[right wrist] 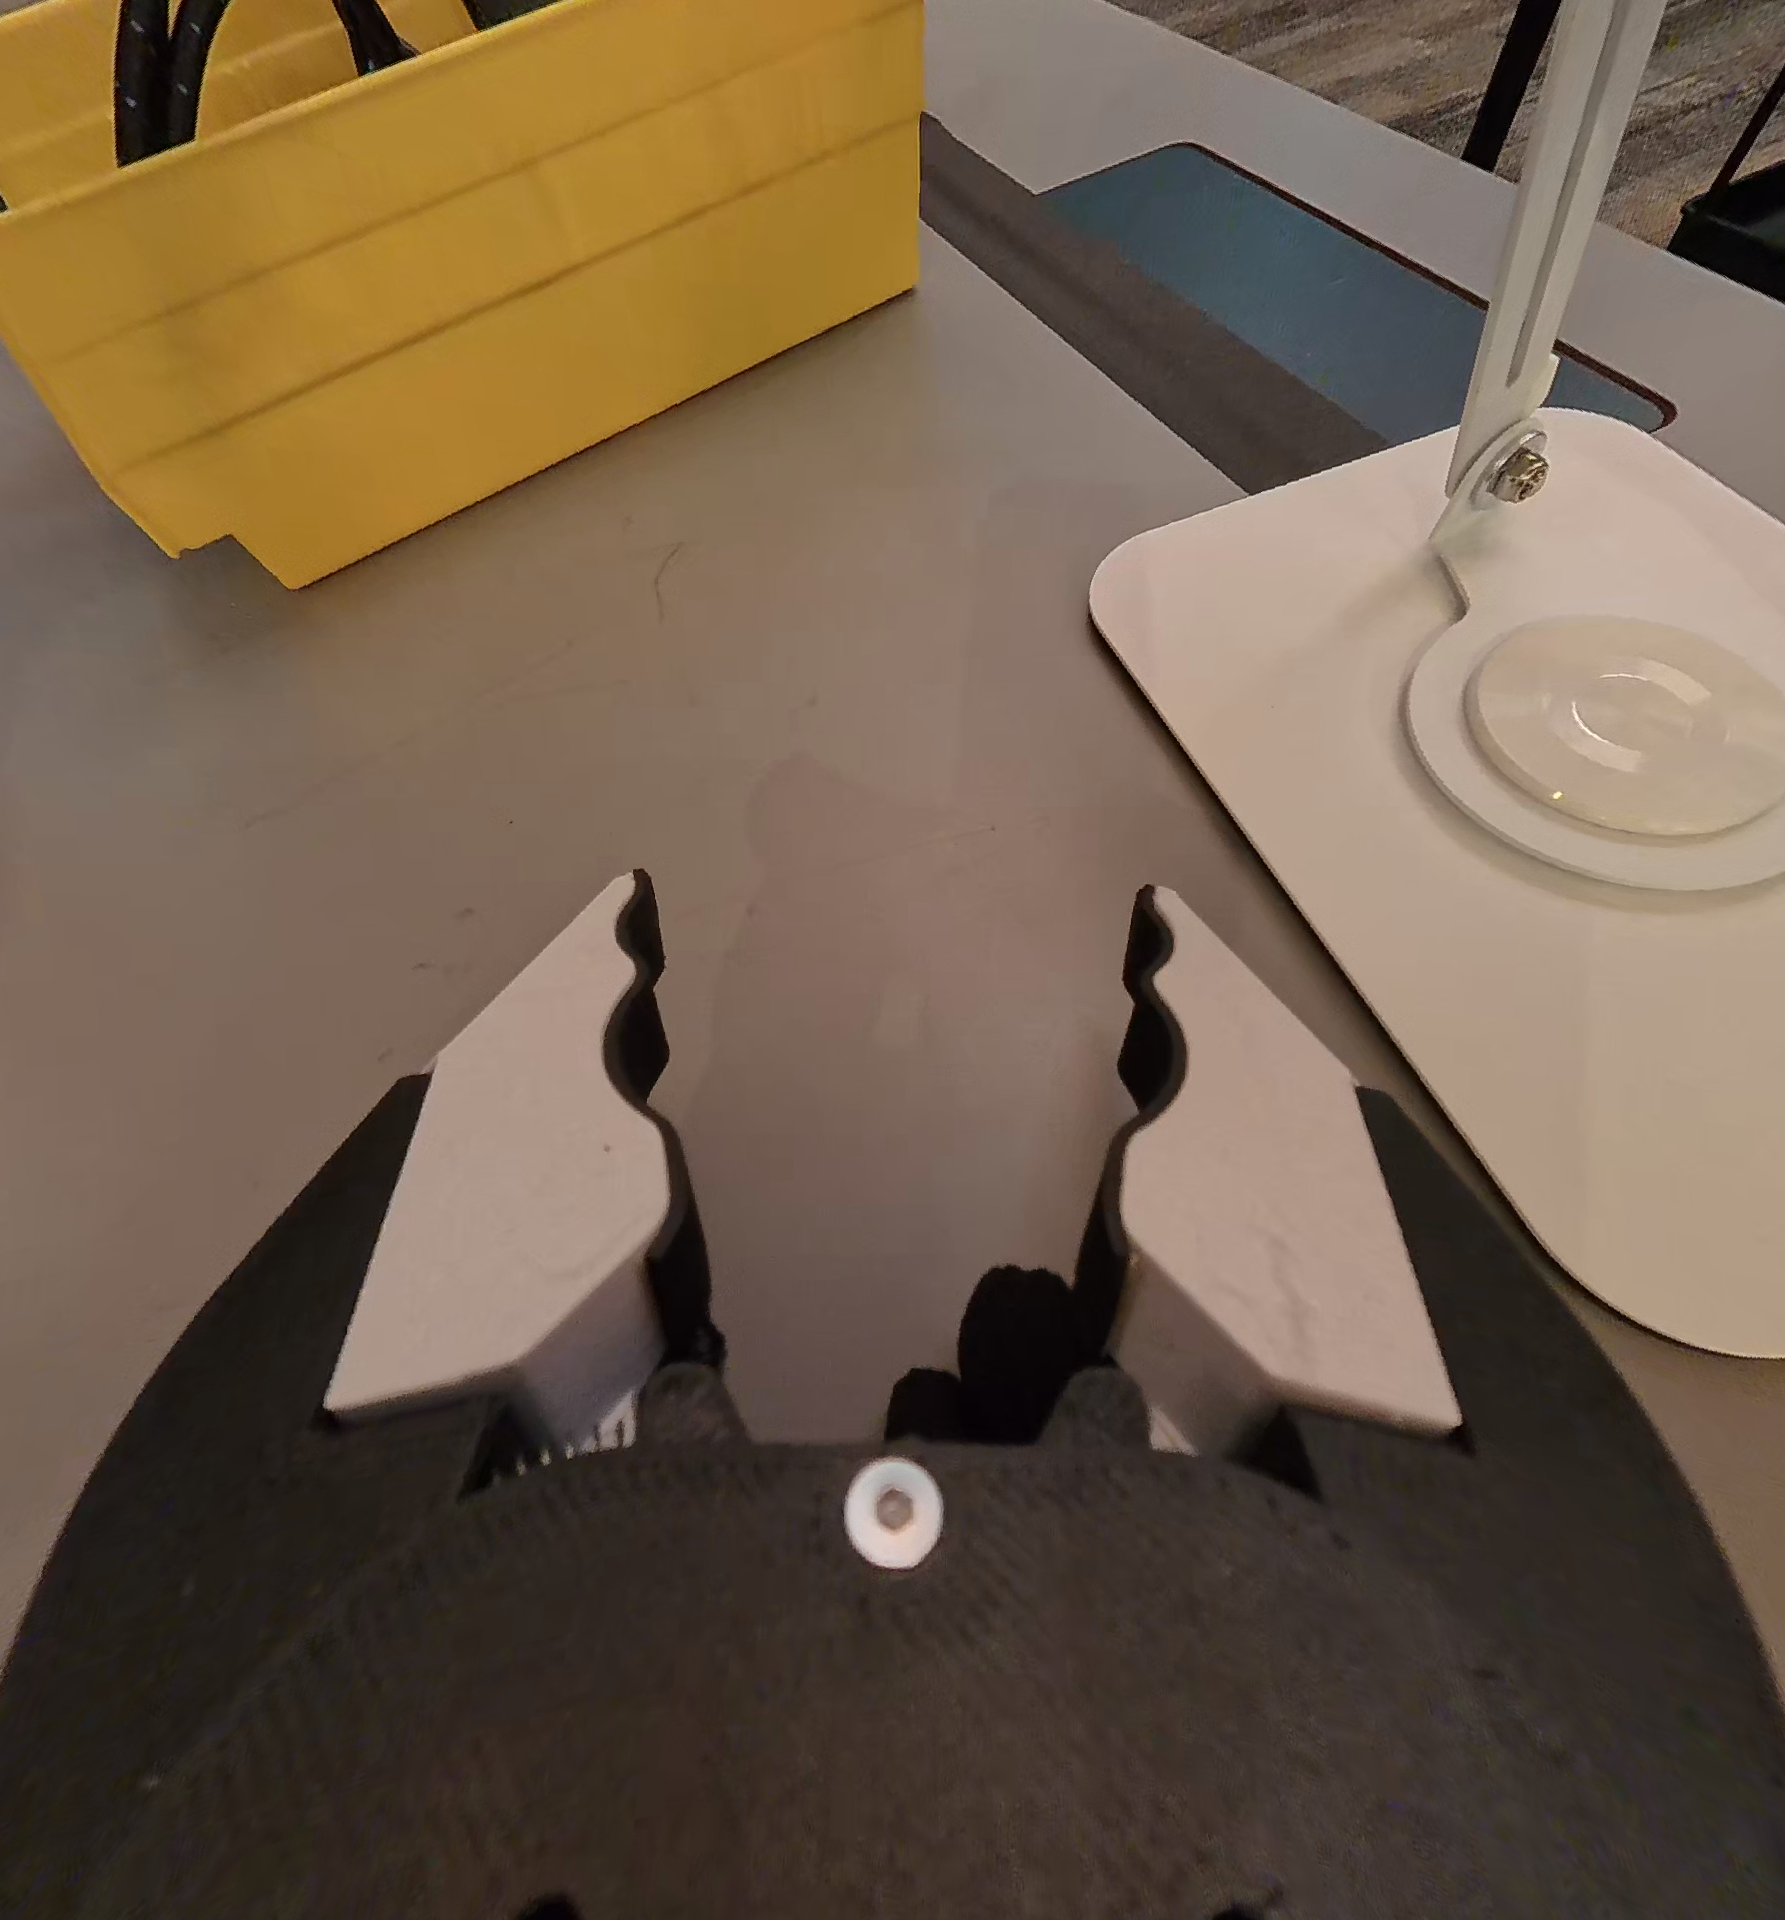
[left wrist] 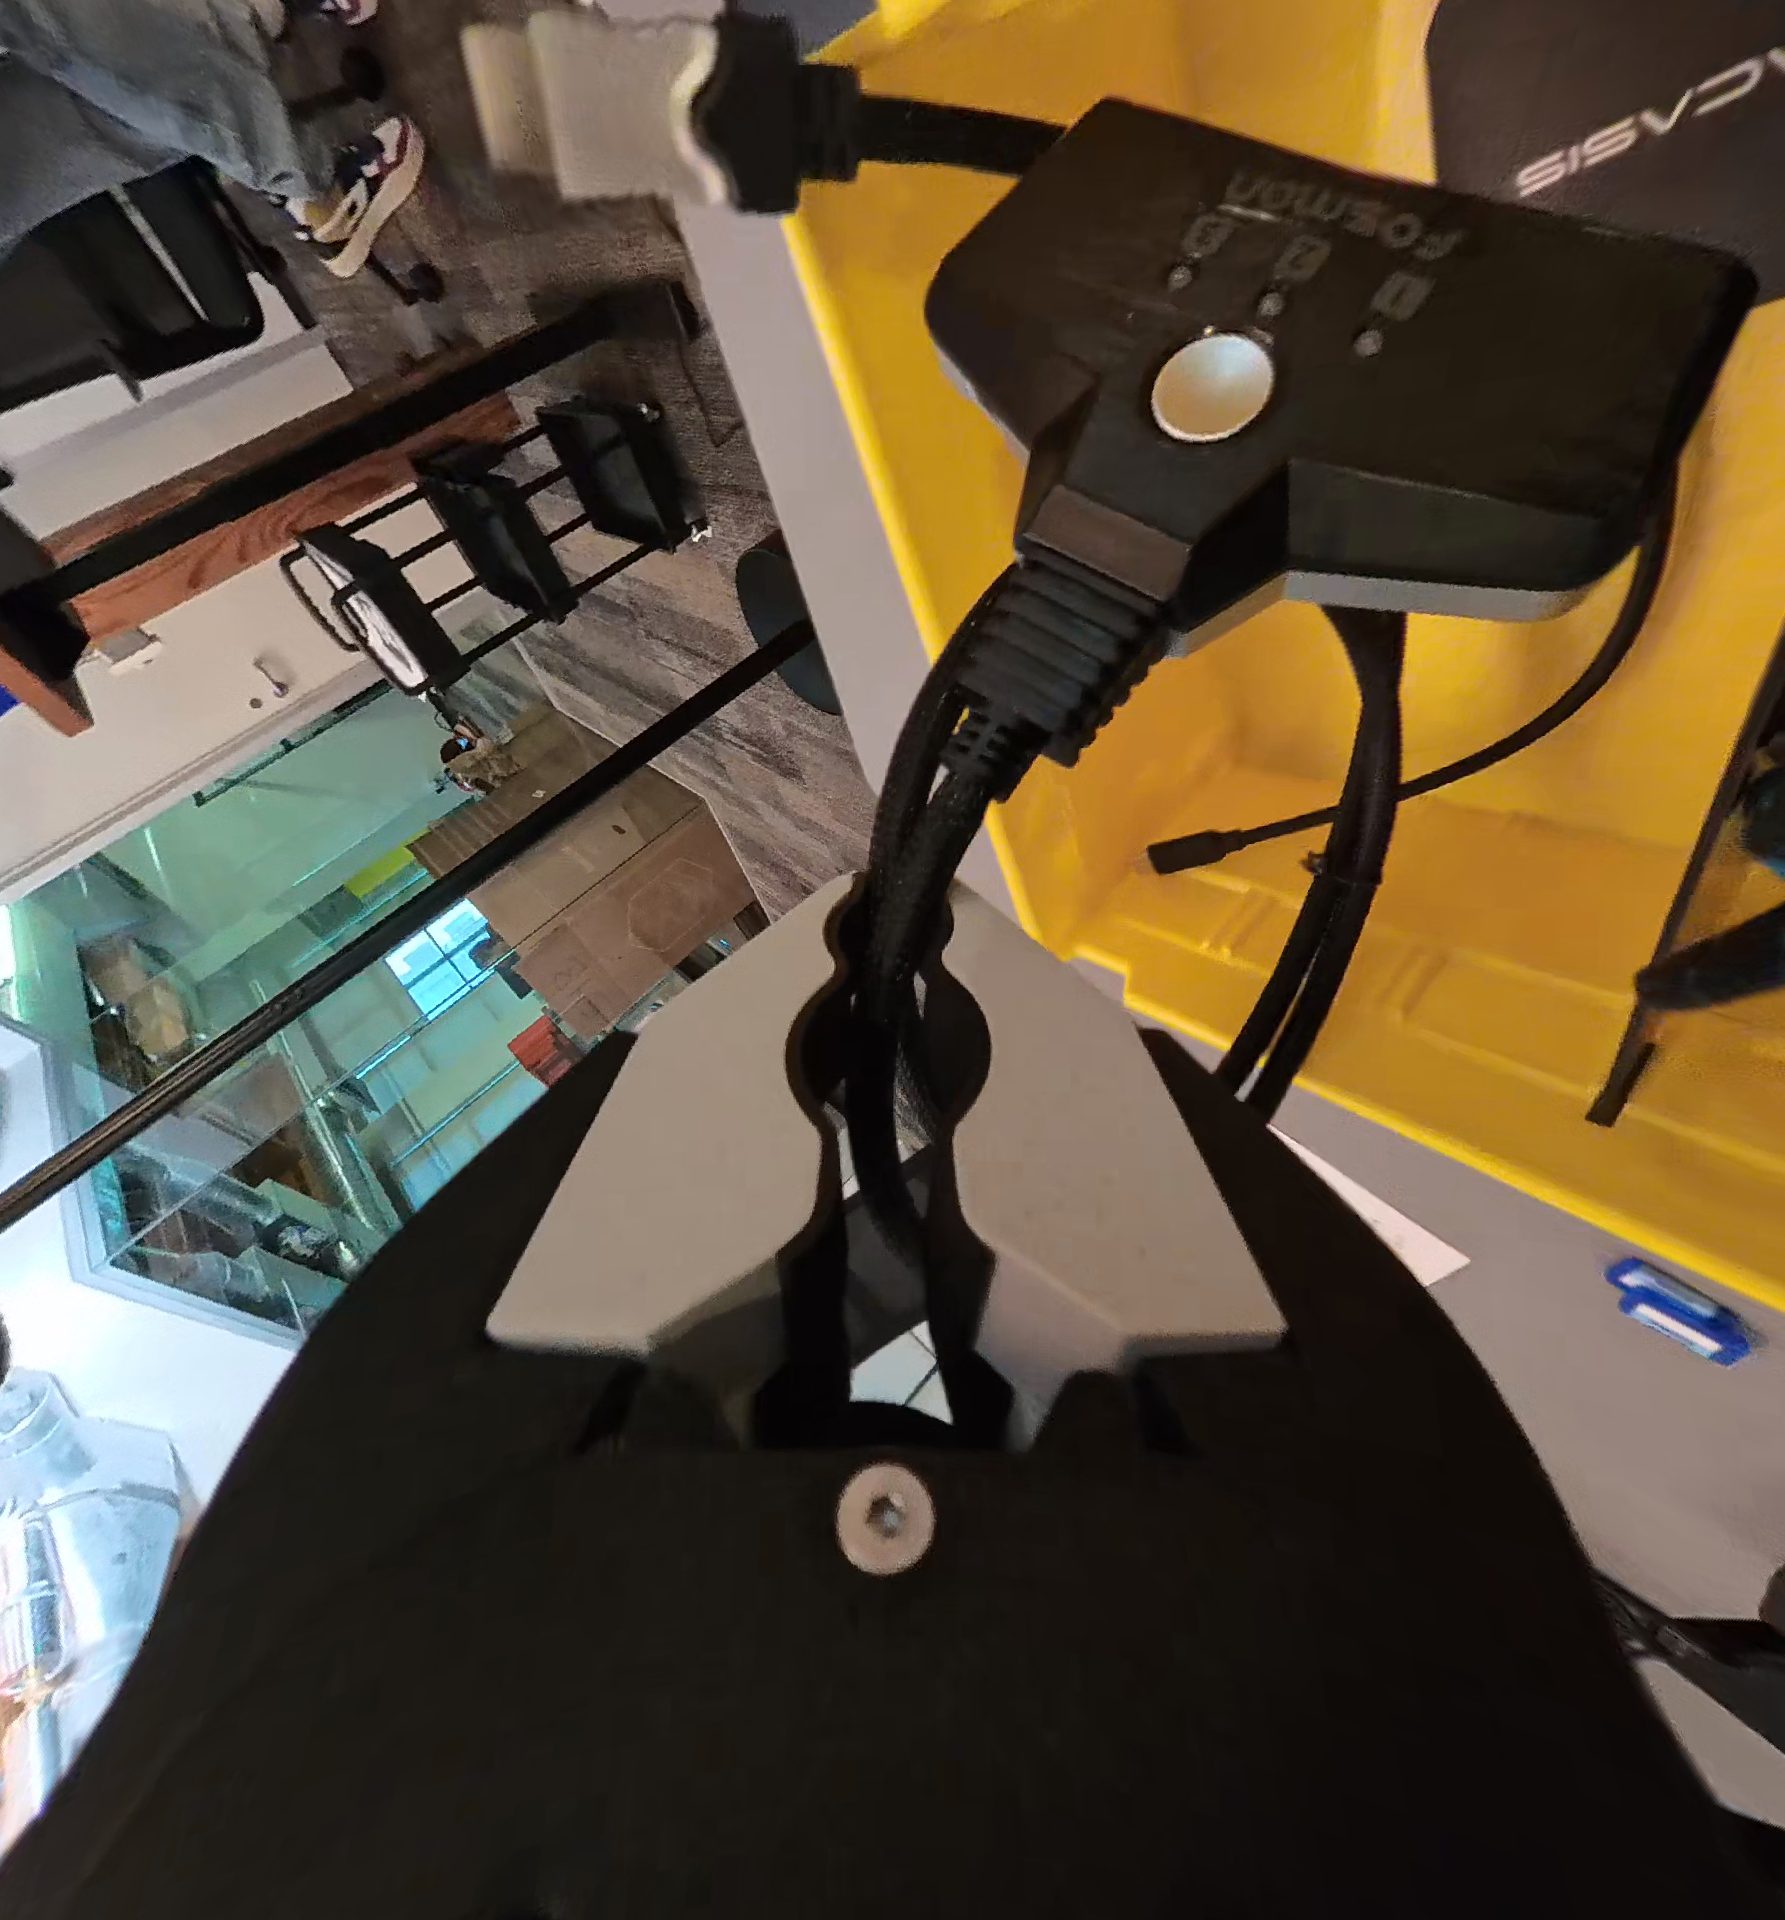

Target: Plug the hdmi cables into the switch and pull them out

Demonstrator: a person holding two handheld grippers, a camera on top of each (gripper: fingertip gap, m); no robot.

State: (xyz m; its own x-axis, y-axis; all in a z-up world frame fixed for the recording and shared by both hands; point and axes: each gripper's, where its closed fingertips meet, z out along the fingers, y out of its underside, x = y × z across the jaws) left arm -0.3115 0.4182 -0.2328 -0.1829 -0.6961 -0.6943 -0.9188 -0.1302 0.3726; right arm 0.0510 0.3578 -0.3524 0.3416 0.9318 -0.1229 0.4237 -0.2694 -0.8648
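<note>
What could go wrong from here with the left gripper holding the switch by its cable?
The left gripper pinches only the braided cable, so the switch may swing or strain its connector. A thin loose lead hangs over the yellow bin and might snag. The right gripper, open, steadies nothing.

Left gripper [left wrist: 893,935] clamps the braided cable [left wrist: 909,883] — its switch [left wrist: 1387,343] hangs over the yellow bin [left wrist: 1335,935].
</note>
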